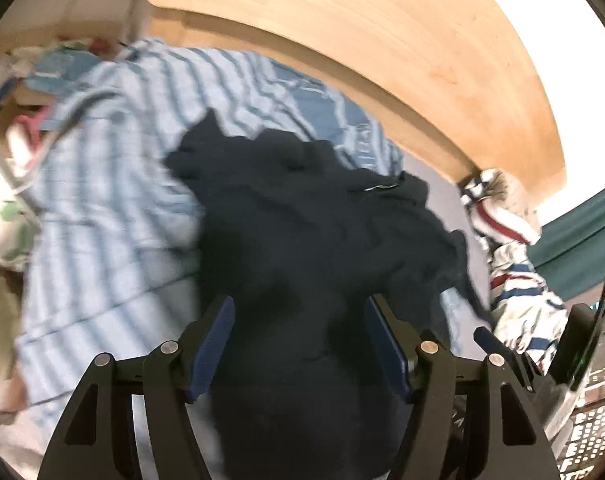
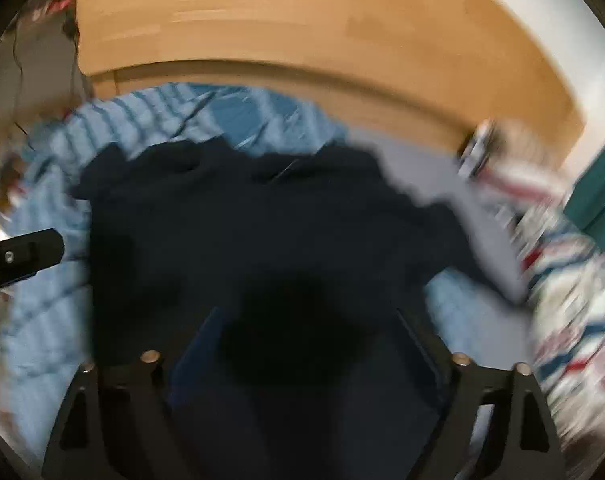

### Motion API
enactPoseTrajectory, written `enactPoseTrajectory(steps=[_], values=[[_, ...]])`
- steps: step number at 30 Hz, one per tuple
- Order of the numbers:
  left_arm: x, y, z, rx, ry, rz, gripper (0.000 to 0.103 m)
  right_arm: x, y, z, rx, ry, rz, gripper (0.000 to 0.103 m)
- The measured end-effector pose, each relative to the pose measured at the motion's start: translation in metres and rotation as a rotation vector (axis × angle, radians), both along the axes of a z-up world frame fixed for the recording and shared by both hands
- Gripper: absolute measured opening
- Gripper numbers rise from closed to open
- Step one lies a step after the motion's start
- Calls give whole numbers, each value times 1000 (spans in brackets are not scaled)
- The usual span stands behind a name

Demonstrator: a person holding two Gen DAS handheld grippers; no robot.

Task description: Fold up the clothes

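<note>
Setting, as I read it: probably a home bedroom. Bed with blue striped bedding (image 1: 114, 184), wooden headboard (image 1: 382, 40), scattered clothes (image 1: 514, 280).

Ahead of you a light wooden headboard (image 1: 382, 40) curves across the top of both views, its grain smeared by blur. Beyond it, at the upper right, you see a bright white wall (image 1: 574, 20), strongly lit and washed out. Below the headboard lies the bed, covered in blue-and-white striped bedding (image 1: 114, 208), with a plain pale sheet (image 2: 442, 188) showing toward the right. At the far right edge you have a dark teal panel (image 1: 582, 236); whether it is a curtain or furniture, you cannot tell. The left edge is a blurred clutter of pale and coloured things (image 1: 18, 120).
</note>
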State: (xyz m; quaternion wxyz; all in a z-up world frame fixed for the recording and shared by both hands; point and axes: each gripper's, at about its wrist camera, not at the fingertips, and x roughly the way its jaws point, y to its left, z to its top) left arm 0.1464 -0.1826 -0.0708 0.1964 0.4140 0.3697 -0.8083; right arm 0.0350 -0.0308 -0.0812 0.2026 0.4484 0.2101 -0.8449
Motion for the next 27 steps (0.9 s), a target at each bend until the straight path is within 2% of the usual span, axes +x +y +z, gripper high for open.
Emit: enactPoseTrajectory(steps=[1,3,7,10,17,19,24,27], values=[[10,0,4,-1,3,15,68,9,3,3,-8,5,-18,81],[29,3,13,4,33,51,68,31,9,19,-13,86,-35,81],[55,19,41,-21,97,67,68,78,24,65,-27,298,-35,85],[67,34,63,-62,126,62,68,107,37,99,-18,413,-24,85],[95,64,91,-114,183,72,69,158,66,148,-10,577,-5,86],[103,68,95,-118,203,86,69,172,75,160,-40,628,8,90],[106,65,95,-134,176,96,69,183,67,170,-59,681,68,94],[99,56,86,-133,145,98,69,171,50,162,-40,601,121,94]])
